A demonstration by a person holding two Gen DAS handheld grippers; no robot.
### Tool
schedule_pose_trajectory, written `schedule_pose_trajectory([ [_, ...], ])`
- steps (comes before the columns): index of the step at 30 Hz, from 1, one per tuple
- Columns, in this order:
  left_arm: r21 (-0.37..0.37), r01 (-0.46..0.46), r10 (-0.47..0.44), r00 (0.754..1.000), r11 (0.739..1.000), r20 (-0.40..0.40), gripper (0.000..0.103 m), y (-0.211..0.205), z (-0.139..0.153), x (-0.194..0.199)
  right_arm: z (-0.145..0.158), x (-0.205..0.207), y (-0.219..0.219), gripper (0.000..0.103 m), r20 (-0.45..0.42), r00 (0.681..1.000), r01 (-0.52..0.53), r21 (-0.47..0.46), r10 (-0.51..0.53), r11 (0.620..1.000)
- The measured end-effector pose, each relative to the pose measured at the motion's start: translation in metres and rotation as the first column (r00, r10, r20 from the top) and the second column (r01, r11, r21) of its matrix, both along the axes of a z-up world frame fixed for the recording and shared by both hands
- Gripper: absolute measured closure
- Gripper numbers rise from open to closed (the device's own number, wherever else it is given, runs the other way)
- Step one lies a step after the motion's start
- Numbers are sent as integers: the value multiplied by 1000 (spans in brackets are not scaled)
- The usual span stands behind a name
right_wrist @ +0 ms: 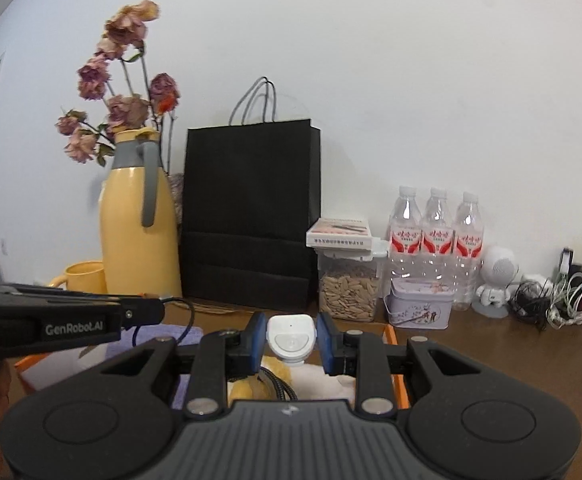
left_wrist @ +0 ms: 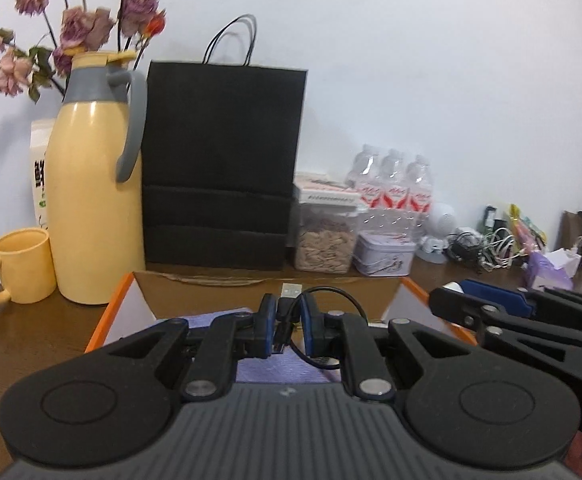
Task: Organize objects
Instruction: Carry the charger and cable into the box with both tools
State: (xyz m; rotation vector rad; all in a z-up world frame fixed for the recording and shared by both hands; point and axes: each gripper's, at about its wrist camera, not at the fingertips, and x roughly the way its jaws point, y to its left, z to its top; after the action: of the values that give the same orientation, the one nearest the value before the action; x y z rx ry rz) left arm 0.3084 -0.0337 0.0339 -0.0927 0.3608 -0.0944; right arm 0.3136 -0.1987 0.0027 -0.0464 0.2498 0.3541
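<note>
My left gripper is shut on a black USB cable. The cable's silver plug sticks up between the blue pads, and a loop hangs off to the right. It hovers over an open orange-edged cardboard box with a purple cloth inside. My right gripper is shut on a small white device, held over the same box. Below it lie something yellow and a white cloth. Each gripper shows in the other's view: the right gripper and the left gripper.
Along the wall on the brown table stand a yellow mug, a yellow thermos jug with dried flowers behind, a black paper bag, a seed jar, a tin, three water bottles, a white figurine and tangled cables.
</note>
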Motion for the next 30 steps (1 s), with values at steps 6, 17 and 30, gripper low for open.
schedule_pose_trajectory([
  [6,14,-1,2,999,1000,-40,89,6,-13,14,-15,11,0,77,-53,999,-7,-20,5,1000],
  [17,57,-67,66,998,996,11,0,3,-16,1,-20,7,-7,14,-80,997,23,-7,-24,1000],
  [30,41,-93,91,995,995,49,0,6,-11,-5,-19,5,-12,0,-69,995,67,21,-66,998],
])
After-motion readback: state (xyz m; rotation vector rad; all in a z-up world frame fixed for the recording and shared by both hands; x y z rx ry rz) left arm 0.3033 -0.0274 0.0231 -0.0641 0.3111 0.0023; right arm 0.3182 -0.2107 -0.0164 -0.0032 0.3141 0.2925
